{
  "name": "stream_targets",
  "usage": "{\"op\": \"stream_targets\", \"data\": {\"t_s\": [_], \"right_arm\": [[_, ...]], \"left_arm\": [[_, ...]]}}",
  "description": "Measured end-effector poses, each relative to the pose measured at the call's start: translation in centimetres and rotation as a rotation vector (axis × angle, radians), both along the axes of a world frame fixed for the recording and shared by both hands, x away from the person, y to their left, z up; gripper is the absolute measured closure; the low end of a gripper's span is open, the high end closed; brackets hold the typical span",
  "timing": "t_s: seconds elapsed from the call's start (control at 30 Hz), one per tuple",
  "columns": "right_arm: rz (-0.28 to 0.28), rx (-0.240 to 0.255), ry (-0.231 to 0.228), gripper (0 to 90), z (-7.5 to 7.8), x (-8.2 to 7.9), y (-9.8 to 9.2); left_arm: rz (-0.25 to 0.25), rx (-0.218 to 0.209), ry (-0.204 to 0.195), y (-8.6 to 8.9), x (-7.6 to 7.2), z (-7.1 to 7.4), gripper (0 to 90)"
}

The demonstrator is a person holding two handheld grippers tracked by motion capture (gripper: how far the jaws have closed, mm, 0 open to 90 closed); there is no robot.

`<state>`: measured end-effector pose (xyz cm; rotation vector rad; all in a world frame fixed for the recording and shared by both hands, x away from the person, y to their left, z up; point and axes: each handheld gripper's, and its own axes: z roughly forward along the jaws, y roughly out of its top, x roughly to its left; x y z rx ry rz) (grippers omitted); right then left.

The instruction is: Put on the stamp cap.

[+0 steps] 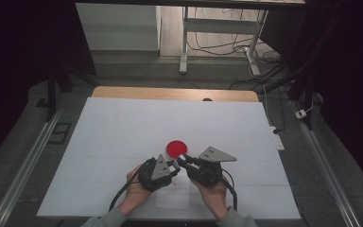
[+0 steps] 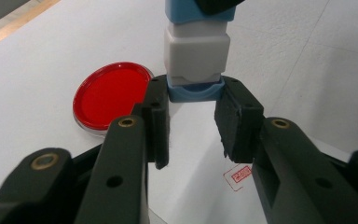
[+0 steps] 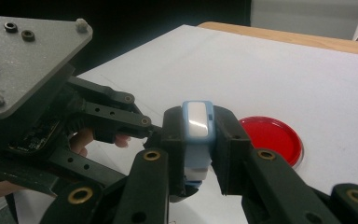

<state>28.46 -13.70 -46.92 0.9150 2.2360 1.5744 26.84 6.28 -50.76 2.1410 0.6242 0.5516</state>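
Both grippers met just in front of a shallow round dish [image 1: 176, 149] that lay flat on the white worktop [image 1: 123, 132], its inside showing solid red, whether a red fill or a red base could not be told. Between the two grippers sat a small blue-and-white block [image 3: 197, 135]: the right gripper [image 3: 196, 140] had its fingers closed on one end, while the left gripper [image 2: 193, 114] had its fingers clamped on the block's blue other end, held just above the worktop beside the dish
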Motion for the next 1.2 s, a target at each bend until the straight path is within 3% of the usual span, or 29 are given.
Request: {"op": "stream_targets", "data": {"t_s": [0.43,0.73,0.97,1.2], "right_arm": [[-0.016,0.007,0.004,75.6,-0.2,-0.1,0.1],[-0.007,0.027,0.033,75.7,-0.2,0.1,-0.1],[0.003,0.044,0.050,75.9,-0.2,0.2,-0.2],[0.010,0.041,0.061,76.1,-0.3,0.2,-0.2]], "left_arm": [[0.028,0.010,-0.033,-0.2,-0.3,-0.1,65.8],[0.032,0.036,-0.076,-0.3,-0.6,0.0,65.9],[0.039,0.053,-0.136,-0.4,-1.0,0.1,66.1],[0.038,0.066,-0.151,-0.5,-1.2,0.3,66.1]]}}
